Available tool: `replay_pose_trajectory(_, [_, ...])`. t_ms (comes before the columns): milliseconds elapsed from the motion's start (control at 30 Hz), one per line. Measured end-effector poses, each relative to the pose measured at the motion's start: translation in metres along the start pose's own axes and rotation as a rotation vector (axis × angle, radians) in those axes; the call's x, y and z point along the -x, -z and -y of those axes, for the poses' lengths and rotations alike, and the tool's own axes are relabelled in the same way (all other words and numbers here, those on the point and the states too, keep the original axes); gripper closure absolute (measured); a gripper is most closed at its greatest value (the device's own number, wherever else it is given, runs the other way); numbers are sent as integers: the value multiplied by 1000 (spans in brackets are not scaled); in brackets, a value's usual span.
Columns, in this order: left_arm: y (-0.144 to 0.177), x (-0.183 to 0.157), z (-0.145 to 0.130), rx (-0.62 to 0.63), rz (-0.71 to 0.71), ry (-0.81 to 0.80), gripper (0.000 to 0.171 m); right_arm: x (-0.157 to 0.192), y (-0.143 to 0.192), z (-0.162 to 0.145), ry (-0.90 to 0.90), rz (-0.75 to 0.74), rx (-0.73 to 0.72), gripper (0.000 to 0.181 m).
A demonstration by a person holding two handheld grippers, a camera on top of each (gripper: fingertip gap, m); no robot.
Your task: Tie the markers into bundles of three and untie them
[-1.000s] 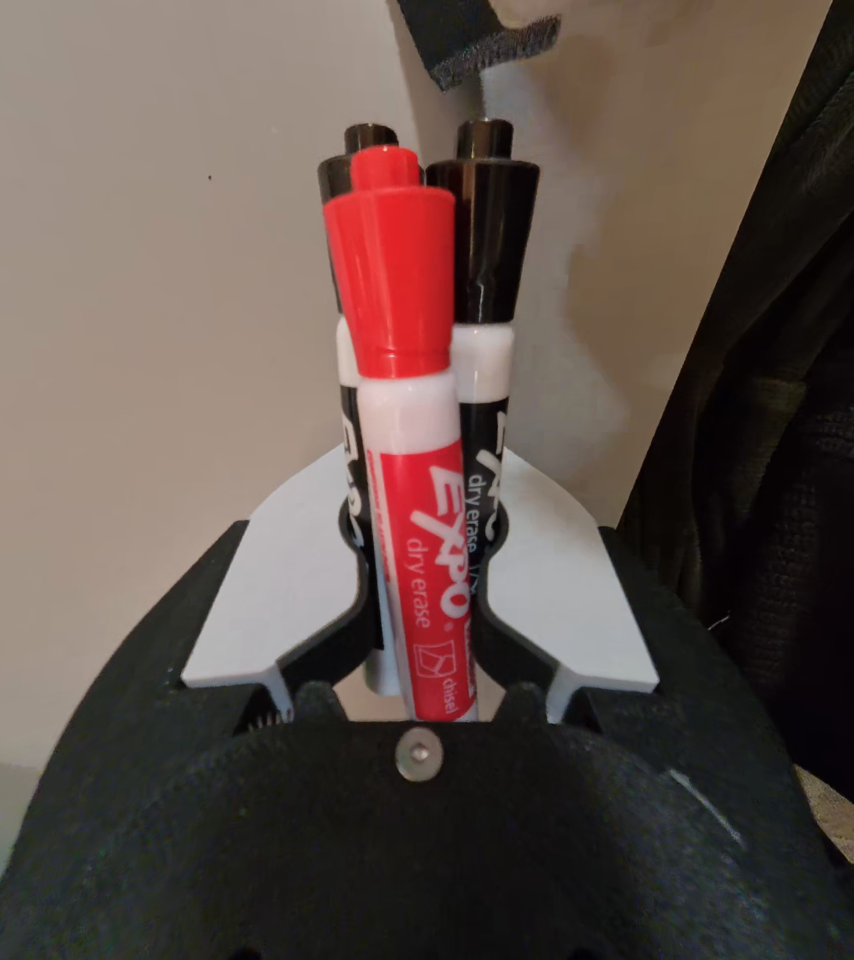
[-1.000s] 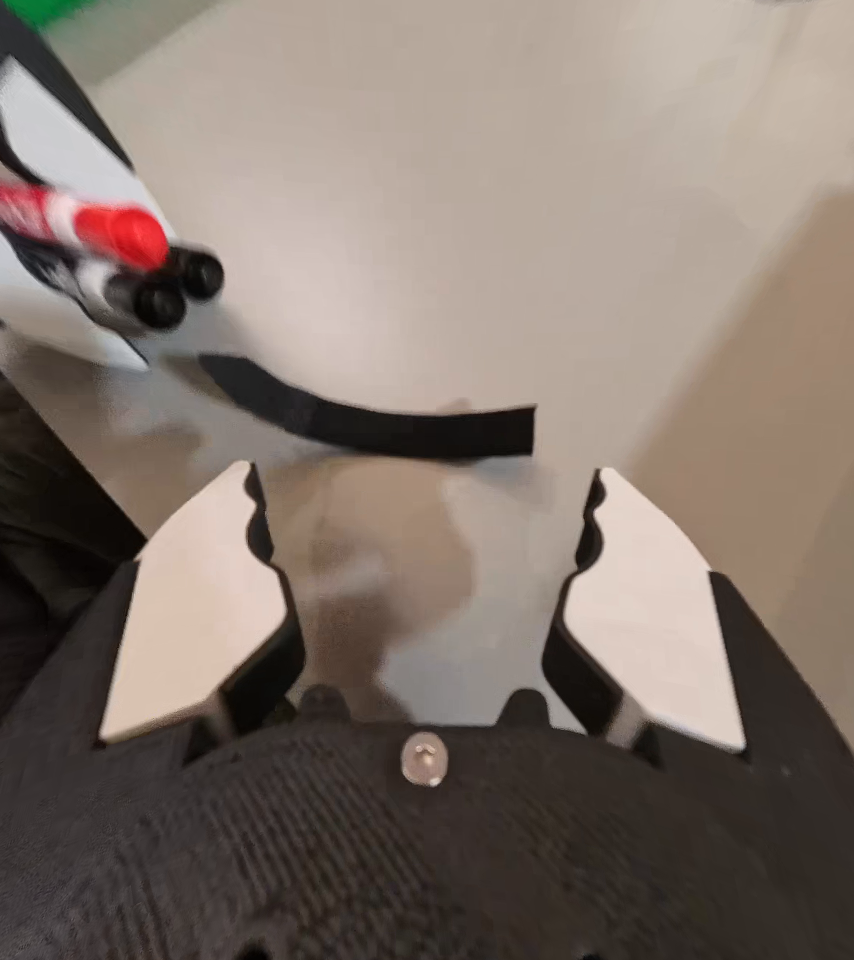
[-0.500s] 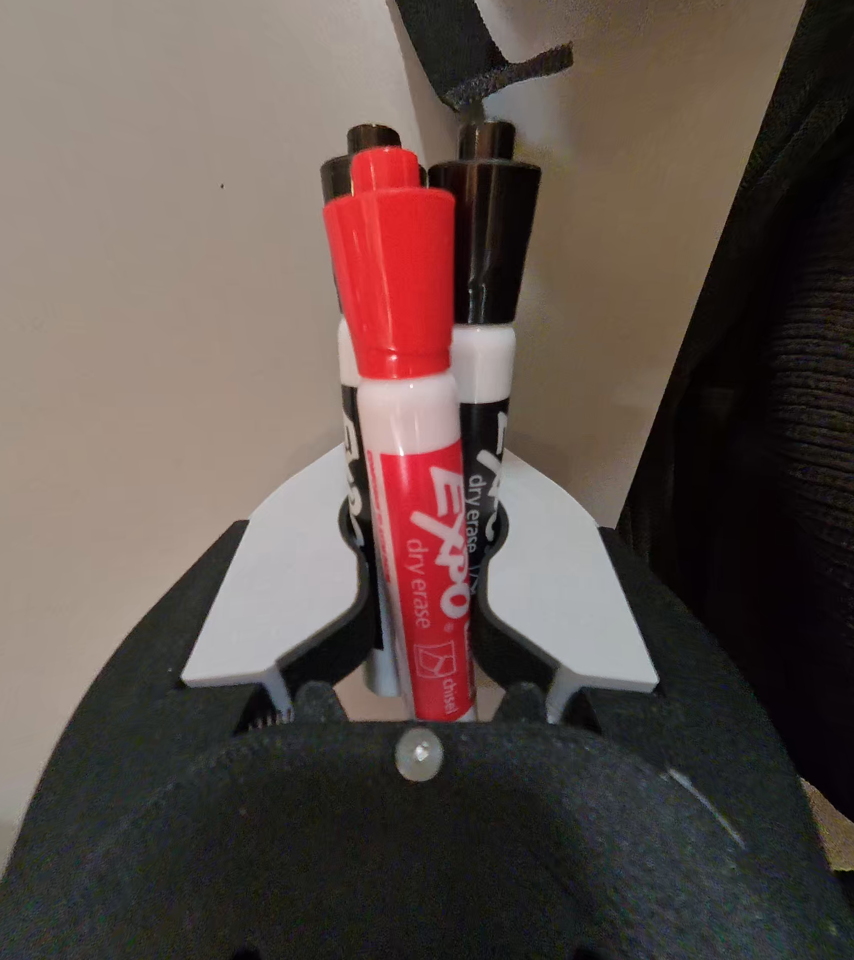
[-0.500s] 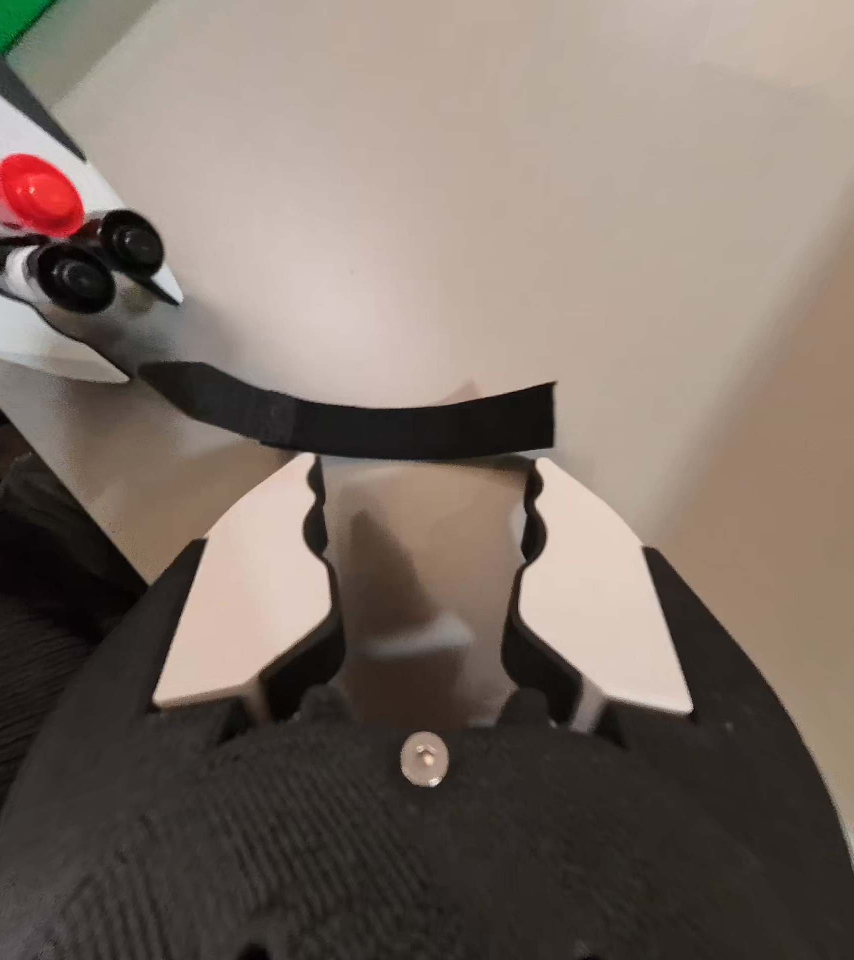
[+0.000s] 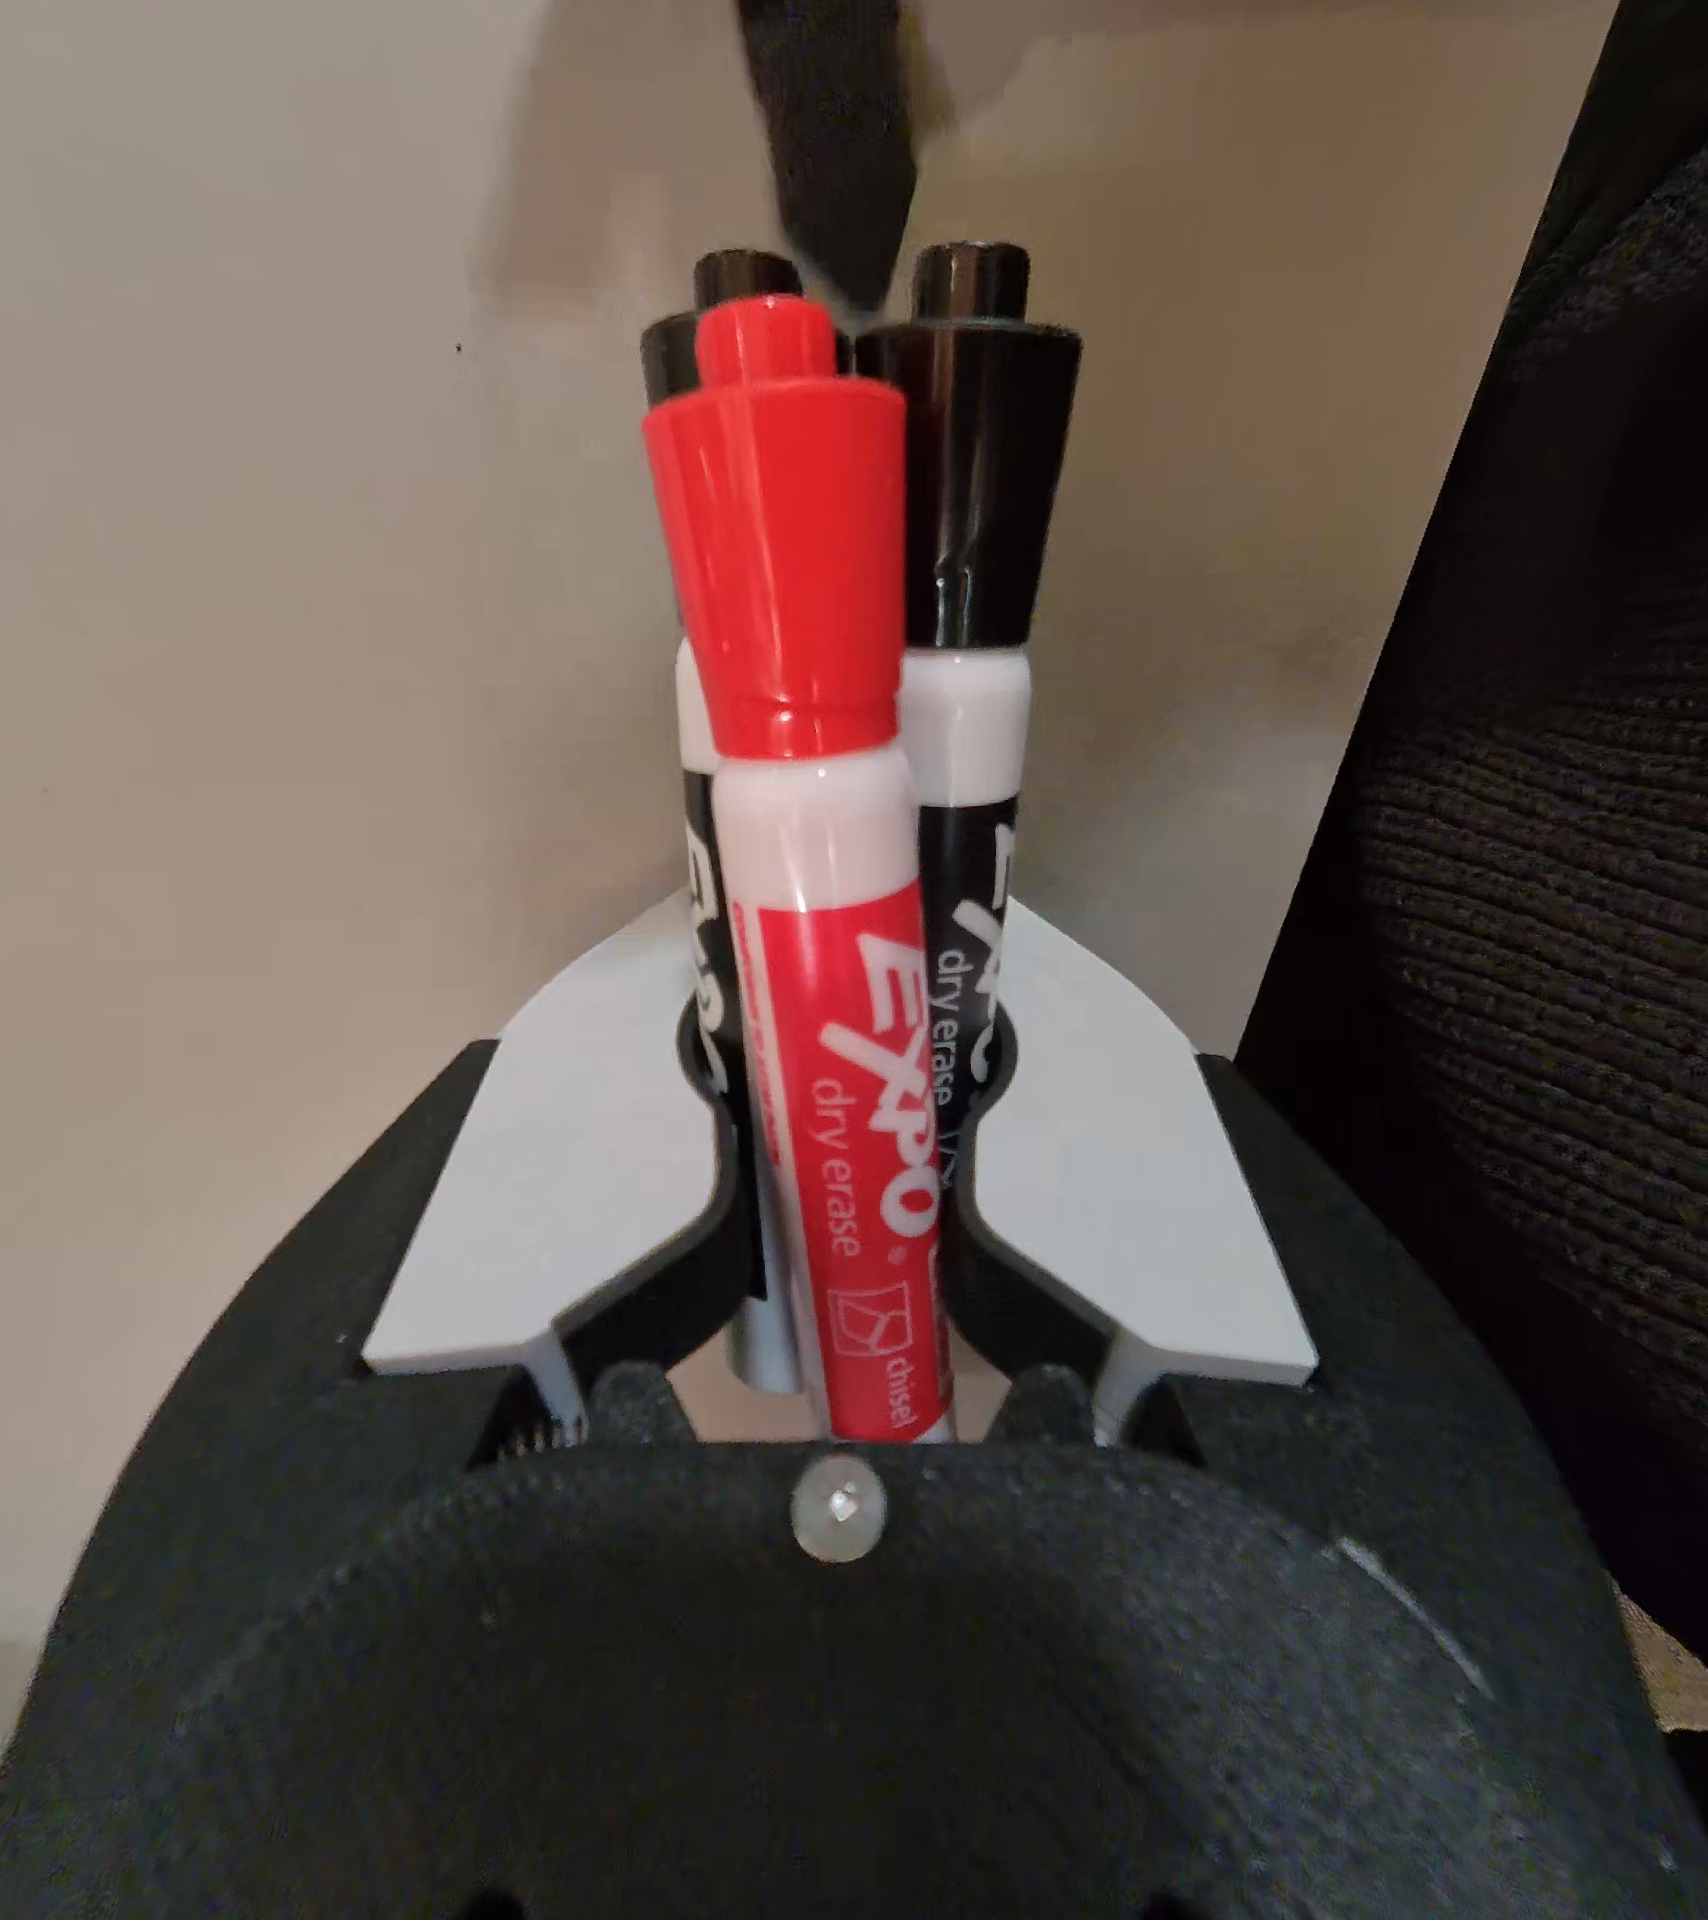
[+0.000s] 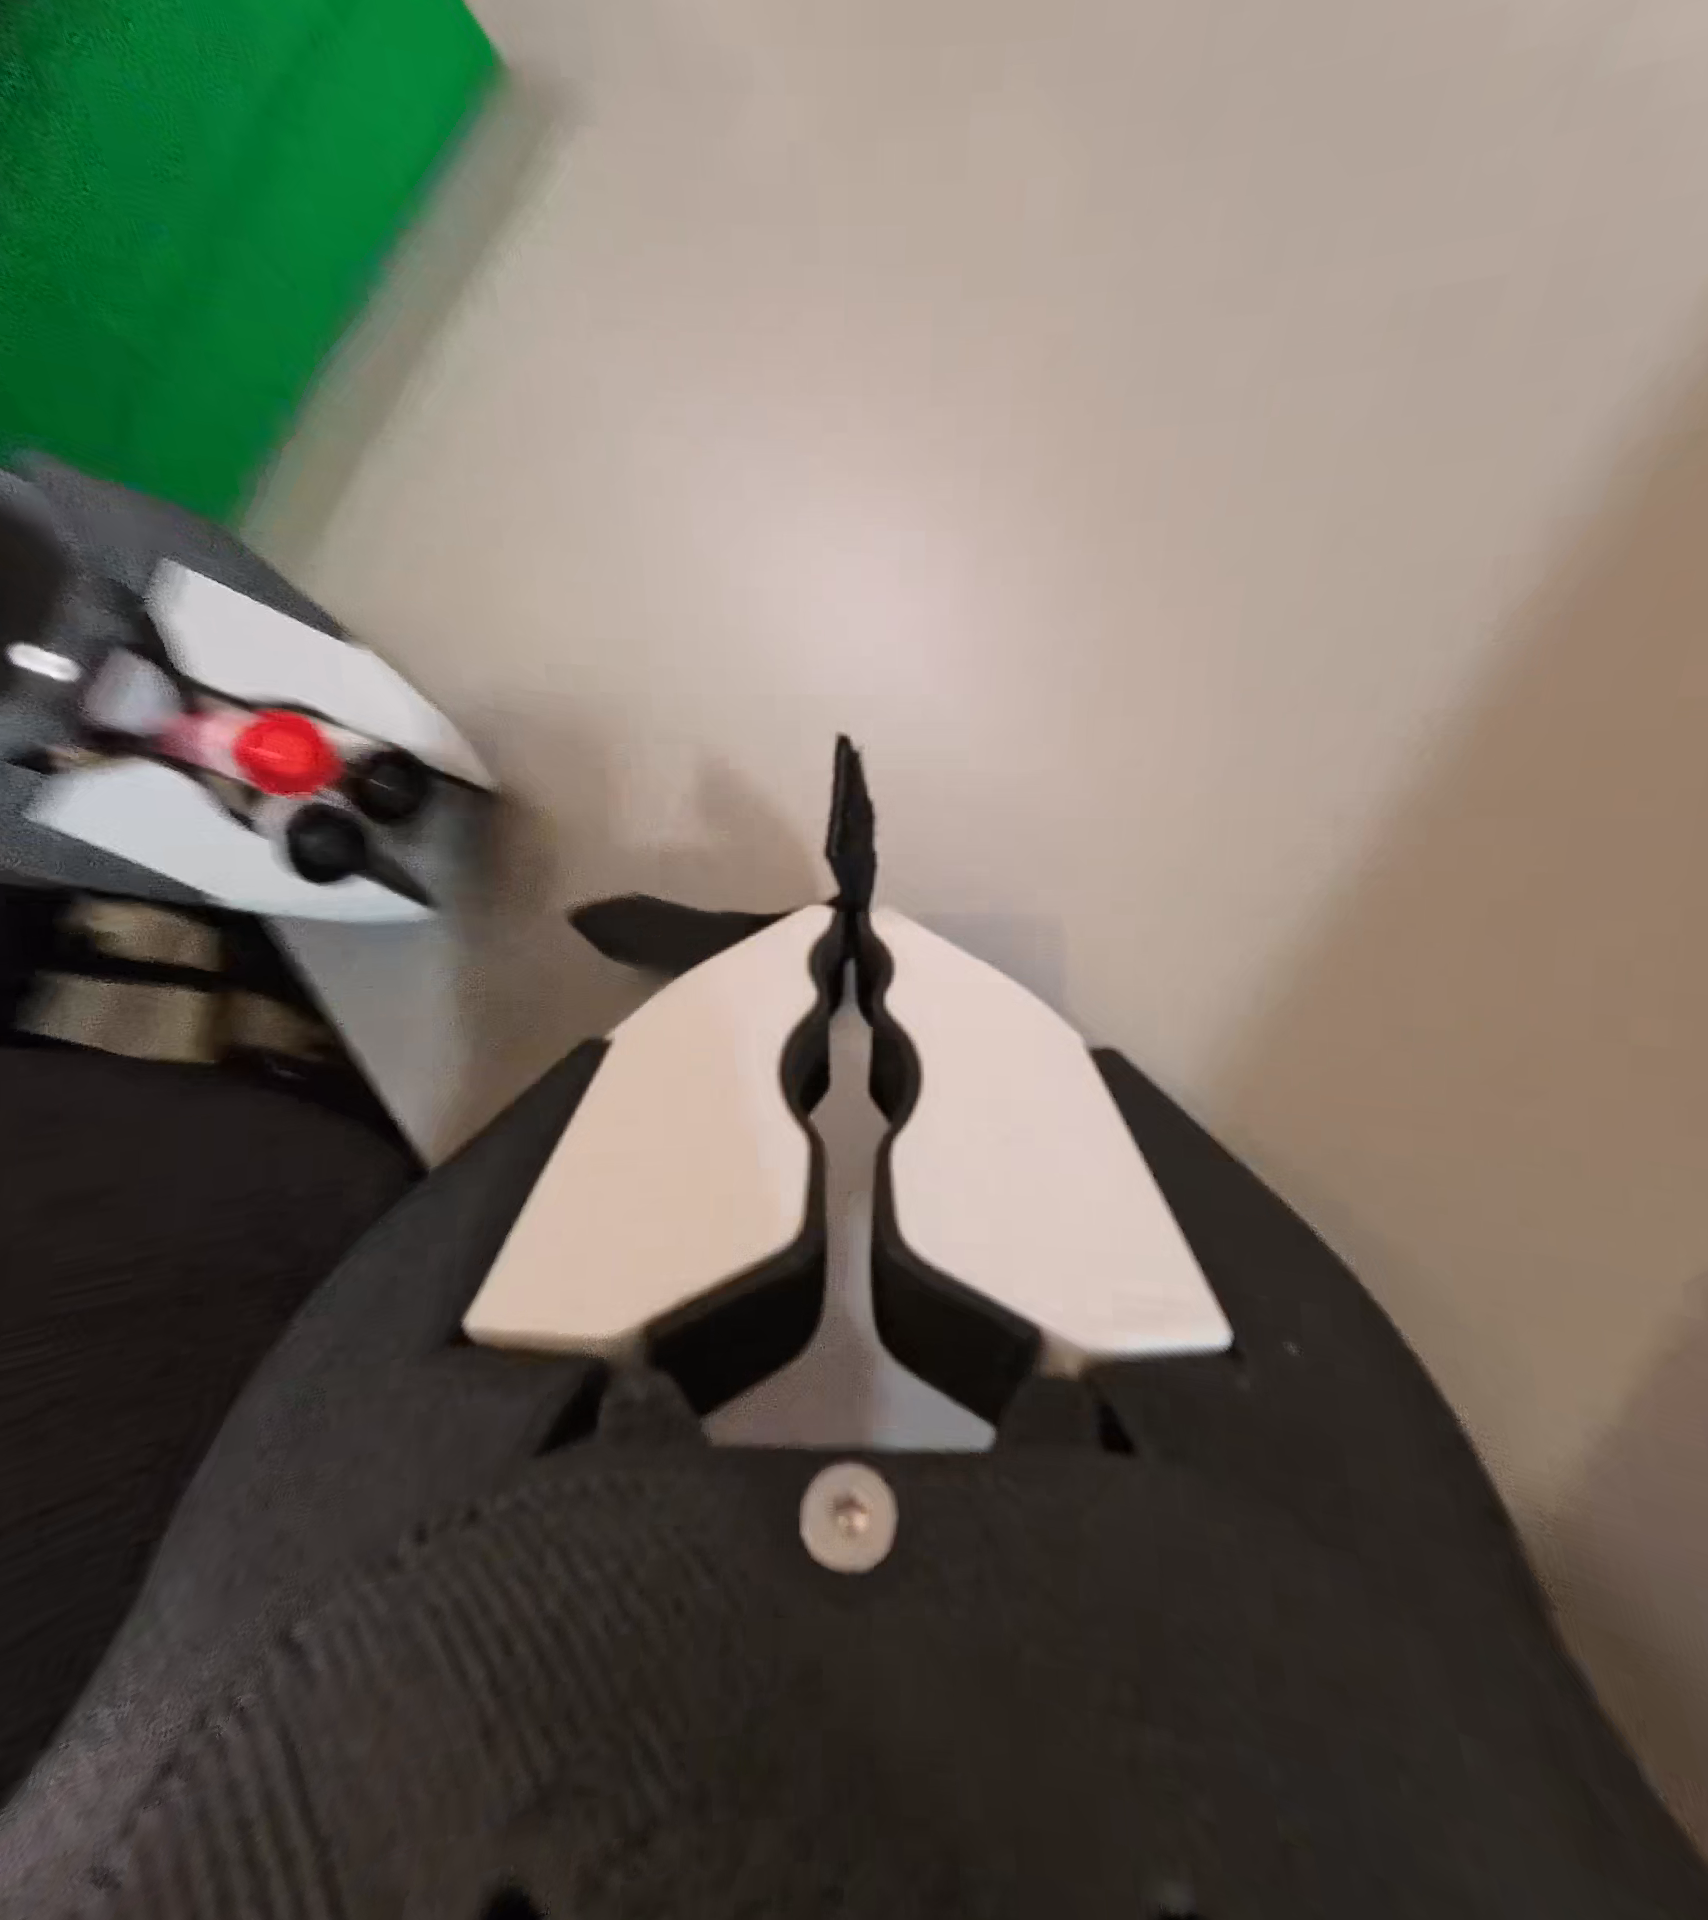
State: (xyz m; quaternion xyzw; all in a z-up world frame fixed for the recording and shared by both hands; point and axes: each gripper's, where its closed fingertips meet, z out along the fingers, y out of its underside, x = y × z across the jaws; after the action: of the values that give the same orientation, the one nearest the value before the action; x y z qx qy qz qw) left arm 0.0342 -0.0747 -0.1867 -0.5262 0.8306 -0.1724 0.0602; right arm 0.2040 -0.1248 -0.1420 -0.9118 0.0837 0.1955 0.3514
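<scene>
My left gripper (image 5: 848, 1023) is shut on three markers held side by side: a red marker (image 5: 808, 727) in front and two black markers (image 5: 975, 540) behind it, caps pointing away from me. The same markers (image 6: 310, 774) and the left gripper show blurred at the left of the right wrist view. My right gripper (image 6: 850, 920) is shut on a black strap (image 6: 852, 821). One end of the strap sticks up past the fingertips and the other trails left (image 6: 663, 925). A dark blurred piece of the strap (image 5: 845, 145) hangs above the marker caps in the left wrist view.
A pale beige table top (image 6: 1141, 520) lies under both grippers. A green surface (image 6: 154, 229) is beyond its far left edge. A person's dark knitted clothing (image 5: 1608, 935) fills the right of the left wrist view and the lower left of the right wrist view (image 6: 102, 1247). Spacing between my two grippers at the tips: around 20 centimeters.
My right gripper's fingers closed from wide open onto the black strap, which lay flat on the table before. The strap now stands up from the fingertips. My left gripper kept holding the three markers.
</scene>
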Motion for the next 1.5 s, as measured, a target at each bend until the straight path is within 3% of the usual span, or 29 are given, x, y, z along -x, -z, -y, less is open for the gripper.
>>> replay_pose_trajectory(133, [1, 3, -1, -22, -9, 24, 128, -20, 11, -9, 249, -353, 346, 180])
replay_pose_trajectory(300, [3, 5, -6, -27, -11, 37, 128, -13, 15, -16, 357, -443, 659, 179])
replay_pose_trajectory(500, [3, 4, -7, -25, -13, 33, 128, -12, 2, -15, 372, -461, 810, 179])
replay_pose_trajectory(667, [4, 4, -7, -31, -19, 36, 128, 15, -21, -16, 348, -266, 746, 167])
replay_pose_trajectory(833, [4, 4, -7, -33, -20, 35, 128, 19, -15, -11, 358, -195, 639, 157])
replay_pose_trajectory(1000, [4, 4, -7, -35, -25, 36, 128, 28, 3, -8, 636, 25, 375, 131])
replay_pose_trajectory(1033, [4, 4, -7, -36, -27, 37, 127, 25, 6, -8, 695, 61, 296, 138])
replay_pose_trajectory(1067, [4, 4, -7, -39, -30, 39, 128, 20, 9, -10, 730, 89, 232, 157])
replay_pose_trajectory(1133, [4, 4, -6, -37, -32, 43, 127, 9, 12, -18, 717, 124, 168, 150])
replay_pose_trajectory(1200, [3, 4, -6, -33, -30, 46, 128, 7, 13, -30, 711, 171, 164, 143])
replay_pose_trajectory(1300, [2, 5, -4, -38, -16, 40, 128, -2, 6, -37, 790, 116, 173, 129])
replay_pose_trajectory(1400, [1, 6, -1, -34, -15, 41, 128, -8, -4, -51, 858, 107, 287, 103])
replay_pose_trajectory(1500, [1, 5, -1, -31, -9, 39, 128, 3, -13, -57, 903, 176, 332, 94])
